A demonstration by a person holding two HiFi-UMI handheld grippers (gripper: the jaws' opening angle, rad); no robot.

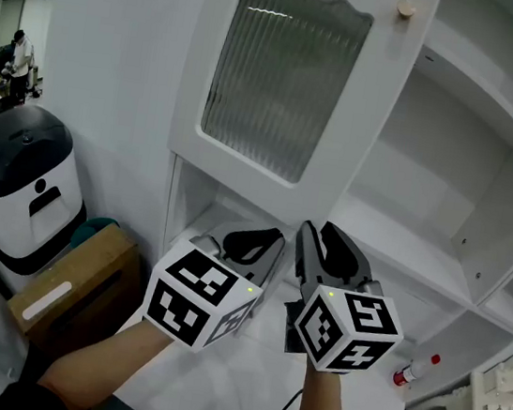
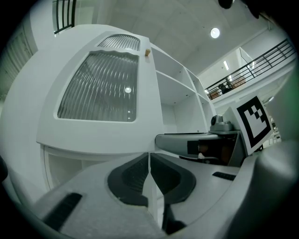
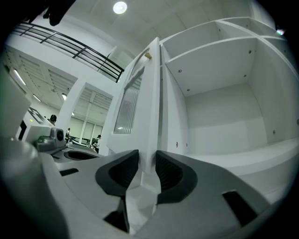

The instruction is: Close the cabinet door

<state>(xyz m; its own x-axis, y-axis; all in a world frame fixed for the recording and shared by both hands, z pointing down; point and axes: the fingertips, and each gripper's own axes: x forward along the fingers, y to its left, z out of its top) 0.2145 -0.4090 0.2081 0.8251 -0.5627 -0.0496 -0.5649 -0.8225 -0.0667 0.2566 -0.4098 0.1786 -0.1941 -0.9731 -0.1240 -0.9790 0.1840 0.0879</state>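
The fingers [image 3: 122, 173] of our right gripper [image 1: 324, 247] stand apart, with the edge of the swung-open cabinet door [image 1: 283, 80] lined up in their gap. We judge this is to steer it toward the cabinet [image 1: 449, 179]. Our left gripper [image 2: 149, 172] is clenched on nothing, idle just beside.

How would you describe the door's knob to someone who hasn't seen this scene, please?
Find the white cabinet with open shelves; its door has a ribbed glass pane. The knob sits above the pane's right corner: a lone tan peg amid white.
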